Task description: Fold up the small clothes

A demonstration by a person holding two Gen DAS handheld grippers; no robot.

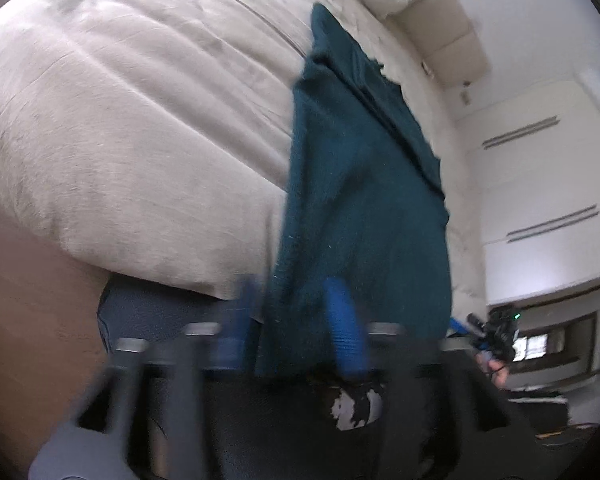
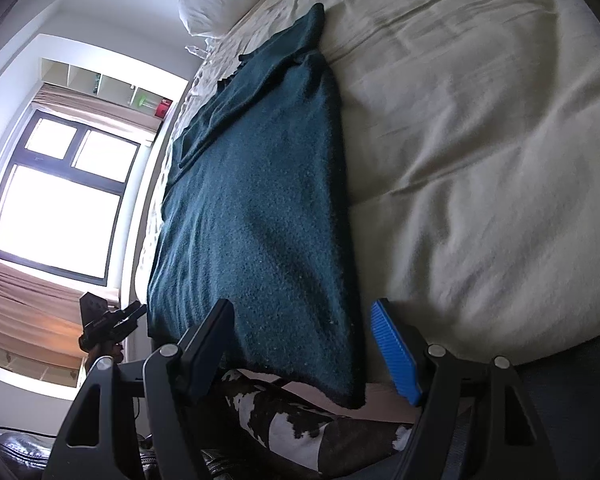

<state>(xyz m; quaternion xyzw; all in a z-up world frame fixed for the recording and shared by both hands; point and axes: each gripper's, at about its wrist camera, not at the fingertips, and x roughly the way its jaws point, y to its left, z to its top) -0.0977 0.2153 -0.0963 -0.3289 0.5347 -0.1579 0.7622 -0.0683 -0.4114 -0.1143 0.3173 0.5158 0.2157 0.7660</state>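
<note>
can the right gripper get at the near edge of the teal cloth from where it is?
Probably yes. The right gripper is open, its jaws standing either side of the teal cloth's near edge, where it hangs over the bed. Nothing sits between them.

**Black linkage grippers with ribbed blue pads**

The right gripper (image 2: 304,350) is showing matte black linkage arms, each pivot carrying a round silver screw head. One finger is wearing a bright blue pad (image 2: 396,354) with fine ribbing across its face; the other is showing only its plain black back.

The left gripper (image 1: 296,320) is appearing blurred, with greyish-black arms, silver pivot caps and two blue ribbed fingers (image 1: 346,328).

Seen from the left wrist, the far handheld unit is looking black and boxy, with a small green light glowing and blue parts near its front.
</note>
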